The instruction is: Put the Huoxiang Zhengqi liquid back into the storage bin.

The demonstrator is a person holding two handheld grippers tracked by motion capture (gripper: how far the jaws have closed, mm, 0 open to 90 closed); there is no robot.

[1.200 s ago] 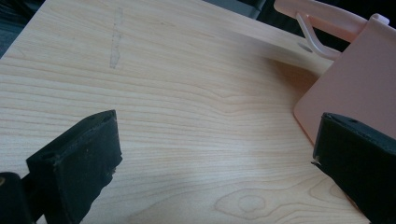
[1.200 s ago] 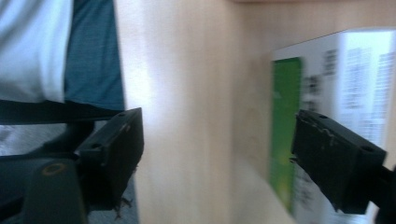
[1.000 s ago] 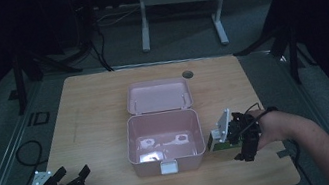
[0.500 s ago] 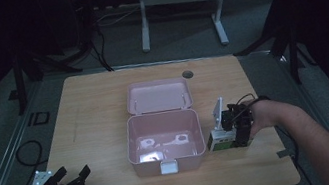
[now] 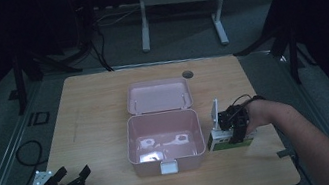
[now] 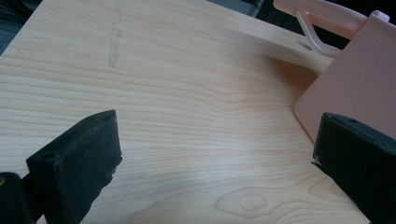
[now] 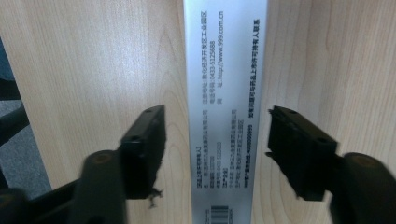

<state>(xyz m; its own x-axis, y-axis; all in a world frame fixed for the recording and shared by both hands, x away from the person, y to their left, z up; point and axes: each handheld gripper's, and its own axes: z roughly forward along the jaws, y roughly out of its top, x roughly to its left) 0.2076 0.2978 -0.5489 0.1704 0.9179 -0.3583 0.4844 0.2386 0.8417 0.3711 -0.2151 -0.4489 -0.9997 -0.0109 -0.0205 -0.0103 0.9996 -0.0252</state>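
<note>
A white and green carton lies on the table just right of the open pink box. My right gripper points down over the carton. In the right gripper view its jaws straddle the carton's narrow printed face. They have just been closing, and a gap remains on the left side, so the right gripper is open. My left gripper rests at the table's near left corner, open and empty. In the left gripper view, the pink box's wall stands beyond that gripper.
The pink box's lid lies folded back behind it. Pale shapes show on the box's floor. A round cable hole sits near the far edge of the wooden table. A black cable loops off the left edge.
My right hand has moved left toward the pink box and down over the carton, and its jaws have narrowed around it. The left gripper has stayed put.
</note>
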